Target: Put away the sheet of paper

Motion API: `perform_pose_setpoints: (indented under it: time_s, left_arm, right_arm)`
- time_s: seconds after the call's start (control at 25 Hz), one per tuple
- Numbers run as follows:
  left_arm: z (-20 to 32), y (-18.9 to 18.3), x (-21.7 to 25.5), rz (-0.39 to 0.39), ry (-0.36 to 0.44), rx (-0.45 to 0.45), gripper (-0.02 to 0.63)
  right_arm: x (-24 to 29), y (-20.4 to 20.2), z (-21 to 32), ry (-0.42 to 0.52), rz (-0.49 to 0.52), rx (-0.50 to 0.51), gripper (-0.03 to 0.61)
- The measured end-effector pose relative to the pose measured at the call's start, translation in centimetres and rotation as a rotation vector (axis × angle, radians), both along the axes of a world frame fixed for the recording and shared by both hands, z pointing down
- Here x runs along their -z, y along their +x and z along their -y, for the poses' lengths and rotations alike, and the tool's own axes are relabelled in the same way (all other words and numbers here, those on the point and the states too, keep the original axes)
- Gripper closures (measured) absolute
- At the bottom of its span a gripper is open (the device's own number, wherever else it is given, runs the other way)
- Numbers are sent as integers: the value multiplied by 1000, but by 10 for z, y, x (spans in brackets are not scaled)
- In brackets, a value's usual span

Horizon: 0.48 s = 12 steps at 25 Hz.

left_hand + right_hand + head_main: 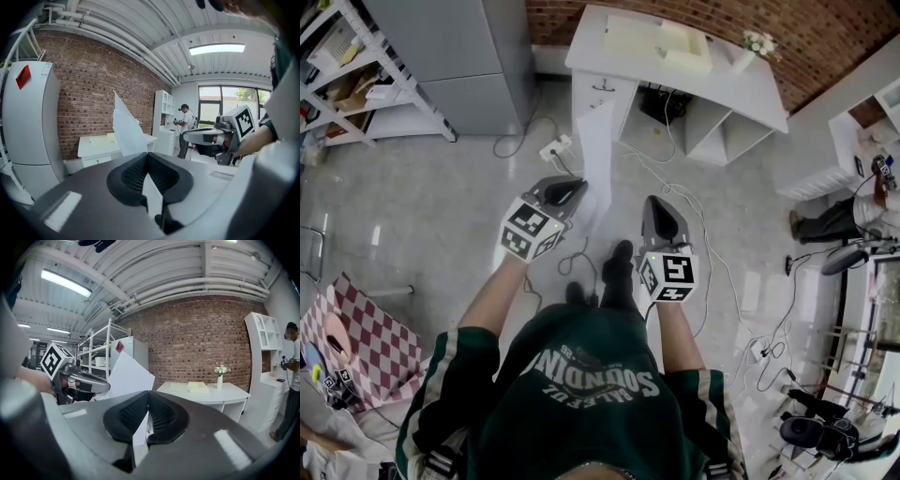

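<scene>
Mid-carry, by the look of it: holding the sheet of paper (595,155) upright in the left gripper (578,189), jaws pinched flat on its lower edge, out over the floor in front of the white desk's (741,89) left end and well short of it. Keeping the right gripper (663,208) alongside, in front of the desk's middle, jaws pressed together on nothing and apart from the sheet. Probably calls next for walking up to the desk and laying the sheet on the top or in one of the open compartments beneath; cannot tell which spot is meant. Worth bringing it down flat before letting go, being thin, gripped at one edge only and likely to flop or slide. Open floor straight ahead toward the desk, yet crossed by cables (675,178) and a power strip (555,147) lying just before the desk, so step over rather than through. Mind too the desk's front edge and the cream pad (633,37), box (689,52) and vase (742,58) already on top, leaving bare surface mainly toward its right end.
</scene>
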<state>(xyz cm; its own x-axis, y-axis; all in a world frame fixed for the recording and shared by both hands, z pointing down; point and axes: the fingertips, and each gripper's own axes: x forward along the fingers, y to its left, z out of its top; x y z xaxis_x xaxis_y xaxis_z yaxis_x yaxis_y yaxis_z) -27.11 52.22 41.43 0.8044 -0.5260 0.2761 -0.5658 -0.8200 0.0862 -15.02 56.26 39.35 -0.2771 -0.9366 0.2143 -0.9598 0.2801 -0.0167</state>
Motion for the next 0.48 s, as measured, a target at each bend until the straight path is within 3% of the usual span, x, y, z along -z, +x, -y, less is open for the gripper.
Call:
perform_pose_setpoints:
  time_s: [0.48]
  left_arm:
    - [68, 28, -7, 10, -15, 26, 603]
  right_arm:
    - [-9, 30, 74, -2, 11, 11, 580]
